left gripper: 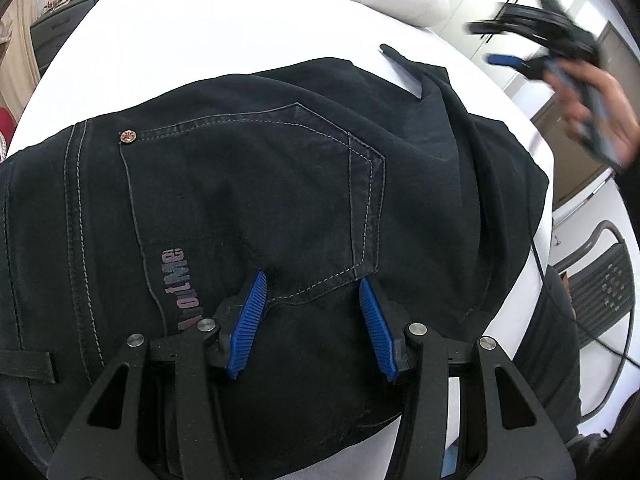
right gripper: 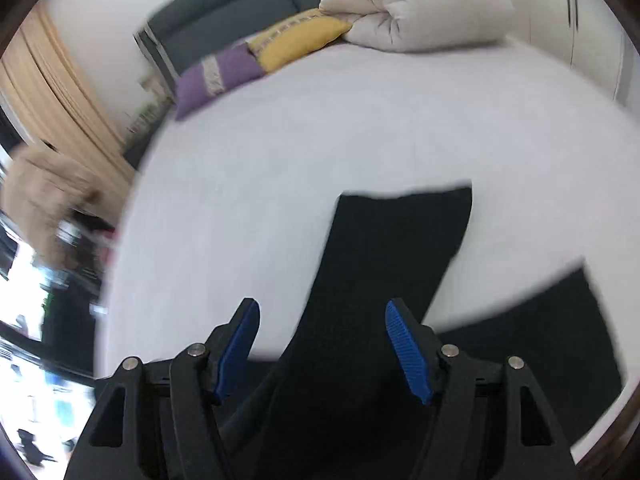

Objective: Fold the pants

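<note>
Your left claw (left gripper: pixel 312 288) sits half open low over the black jeans (left gripper: pixel 280 184) on the white bed (left gripper: pixel 224 28), blue pads straddling the back pocket (left gripper: pixel 256 184) without pinching cloth. Your right claw (right gripper: pixel 322 320) hangs wide open and empty above the legs (right gripper: pixel 396 240), which run away from it toward the pillows (right gripper: pixel 256 60). So the right hand looks nearer the leg ends for the next fold.
</note>
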{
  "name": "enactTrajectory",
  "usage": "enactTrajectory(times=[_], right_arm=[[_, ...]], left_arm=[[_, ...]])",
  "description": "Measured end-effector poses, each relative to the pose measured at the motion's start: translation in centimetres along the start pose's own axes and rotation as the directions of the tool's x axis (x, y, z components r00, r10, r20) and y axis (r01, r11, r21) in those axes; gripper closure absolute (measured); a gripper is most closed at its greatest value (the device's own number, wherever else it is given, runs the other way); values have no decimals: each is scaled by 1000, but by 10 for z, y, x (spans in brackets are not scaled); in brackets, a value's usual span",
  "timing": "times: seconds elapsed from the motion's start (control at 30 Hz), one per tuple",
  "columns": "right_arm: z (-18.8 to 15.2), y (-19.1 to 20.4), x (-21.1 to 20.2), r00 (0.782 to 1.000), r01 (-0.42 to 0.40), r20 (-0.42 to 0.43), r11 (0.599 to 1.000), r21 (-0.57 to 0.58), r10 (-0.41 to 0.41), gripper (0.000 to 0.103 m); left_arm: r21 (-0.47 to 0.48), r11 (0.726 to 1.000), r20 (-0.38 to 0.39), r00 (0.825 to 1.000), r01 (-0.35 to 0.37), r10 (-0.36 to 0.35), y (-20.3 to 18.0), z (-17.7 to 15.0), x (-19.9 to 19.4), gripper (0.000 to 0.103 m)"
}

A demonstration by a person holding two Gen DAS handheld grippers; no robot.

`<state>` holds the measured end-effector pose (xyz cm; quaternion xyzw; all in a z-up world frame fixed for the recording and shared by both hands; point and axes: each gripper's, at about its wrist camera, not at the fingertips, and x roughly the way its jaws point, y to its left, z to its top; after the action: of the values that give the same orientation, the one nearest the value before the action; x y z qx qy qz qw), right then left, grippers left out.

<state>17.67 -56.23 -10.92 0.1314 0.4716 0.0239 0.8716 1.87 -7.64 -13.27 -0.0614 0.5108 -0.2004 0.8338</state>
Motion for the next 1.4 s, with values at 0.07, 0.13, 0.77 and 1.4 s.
enactTrajectory(times=[0.07,0.13,0.77,1.4], right_arm=[[19,8,38,998,43,-46,999,-13,-43,34],[30,14,67,992,96,-85,995,-27,-98,34],[15,-108,36,998,14,63,966,259,-31,97],[-193,-303,-39,893,-439,434,460,772,123,30]], left_arm=[[-7,1000,-2,1000,8,-8,1,1,0,56],[-14,1000,-5,1000,17,-17,4,1,-1,56],[-20,1000,-16,1000,17,-17,4,7,1,56],[-51,999,-50,999,-9,6,-5,22,3,56]])
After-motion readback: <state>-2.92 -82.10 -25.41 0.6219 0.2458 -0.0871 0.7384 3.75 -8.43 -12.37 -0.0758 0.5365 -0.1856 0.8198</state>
